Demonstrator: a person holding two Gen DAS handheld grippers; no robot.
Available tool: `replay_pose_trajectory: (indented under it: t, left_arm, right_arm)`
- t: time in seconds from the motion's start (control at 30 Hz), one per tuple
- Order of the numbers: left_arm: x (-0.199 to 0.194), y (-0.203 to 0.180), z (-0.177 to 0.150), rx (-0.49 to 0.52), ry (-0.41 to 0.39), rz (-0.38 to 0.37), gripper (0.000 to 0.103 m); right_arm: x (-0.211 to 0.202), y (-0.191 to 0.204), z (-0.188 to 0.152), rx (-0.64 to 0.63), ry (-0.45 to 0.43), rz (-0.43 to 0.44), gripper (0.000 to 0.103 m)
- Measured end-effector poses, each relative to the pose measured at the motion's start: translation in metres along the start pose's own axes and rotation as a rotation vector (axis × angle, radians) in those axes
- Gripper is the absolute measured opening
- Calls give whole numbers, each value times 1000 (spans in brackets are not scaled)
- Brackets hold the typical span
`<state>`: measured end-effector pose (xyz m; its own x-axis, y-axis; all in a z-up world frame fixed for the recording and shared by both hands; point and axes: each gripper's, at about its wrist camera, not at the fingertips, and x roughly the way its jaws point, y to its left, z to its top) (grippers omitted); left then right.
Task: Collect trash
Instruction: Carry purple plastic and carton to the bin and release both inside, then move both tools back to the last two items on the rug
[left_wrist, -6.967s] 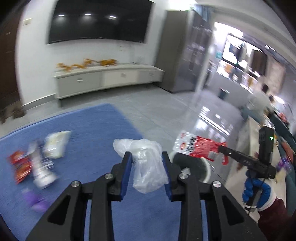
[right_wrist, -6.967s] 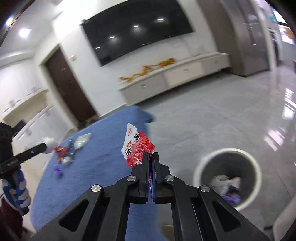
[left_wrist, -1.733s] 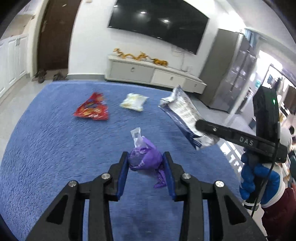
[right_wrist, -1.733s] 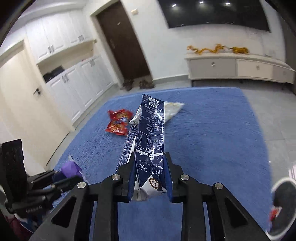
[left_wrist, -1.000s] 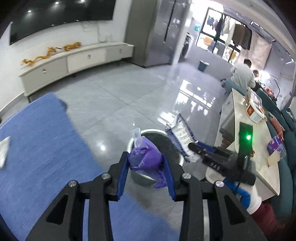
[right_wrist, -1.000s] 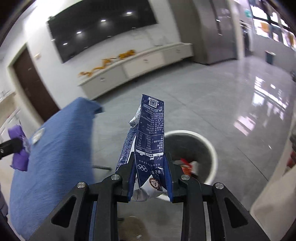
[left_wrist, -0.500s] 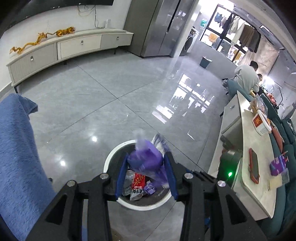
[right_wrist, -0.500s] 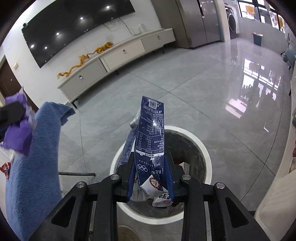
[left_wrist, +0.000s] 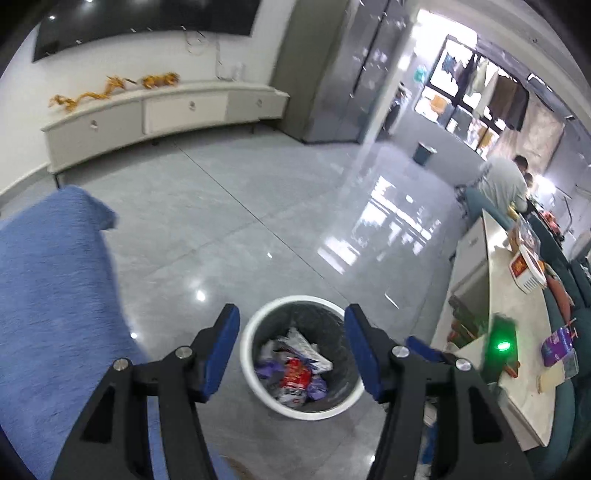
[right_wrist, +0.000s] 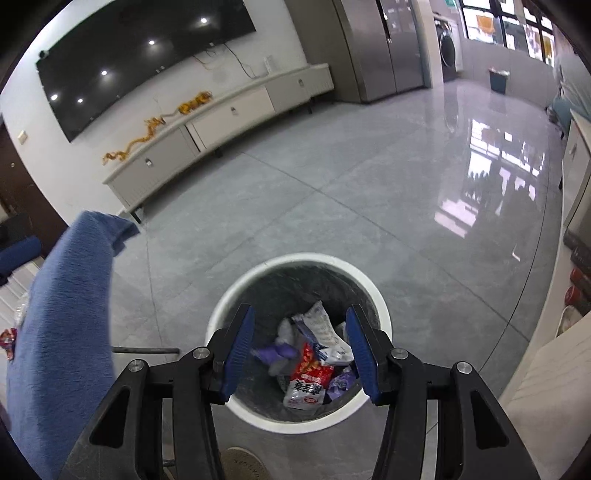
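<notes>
A round white trash bin (left_wrist: 258, 321) (right_wrist: 236, 295) stands on the grey tiled floor, seen from above in both wrist views. Inside lie several wrappers: a red snack bag (left_wrist: 295, 373) (right_wrist: 310, 376), purple wrappers (left_wrist: 317, 387) (right_wrist: 273, 352) and a blue-and-white carton (left_wrist: 303, 347) (right_wrist: 321, 328). My left gripper (left_wrist: 290, 350) hovers over the bin, its jaws opening, nothing between the blue pads. My right gripper (right_wrist: 299, 349) hangs over the same bin, jaws opening and empty too.
A blue carpet (left_wrist: 48, 295) (right_wrist: 62, 314) lies left of the bin. A white counter (left_wrist: 517, 332) with boxes runs along the right. A low white TV cabinet (left_wrist: 155, 110) (right_wrist: 221, 118) stands at the far wall. A person (left_wrist: 502, 181) stands far right.
The left gripper let go of the purple wrapper and the right let go of the blue carton; both now lie in the bin. Both grippers' jaws have spread and sunk closer over the bin.
</notes>
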<state>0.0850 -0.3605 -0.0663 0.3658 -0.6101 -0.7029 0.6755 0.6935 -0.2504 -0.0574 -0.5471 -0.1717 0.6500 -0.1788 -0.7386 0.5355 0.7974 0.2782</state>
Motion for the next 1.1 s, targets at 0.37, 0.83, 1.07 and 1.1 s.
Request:
replay_pose_trajectory:
  t: [0.37, 0.83, 1.07, 1.1]
  left_arm:
    - [-143, 80, -26, -29, -130, 163, 57]
    - [-284, 251, -108, -221, -252, 378, 73]
    - [-287, 322, -127, -271, -226, 442, 73]
    - [-284, 328, -127, -273, -221, 444, 73]
  right_arm:
    - [-99, 72, 17, -107, -149, 108, 51]
    - [-150, 250, 8, -376, -165, 313, 68]
    - [-123, 354, -11, -491, -63, 407, 74]
    - [-113, 375, -13, -506, -32, 438, 76]
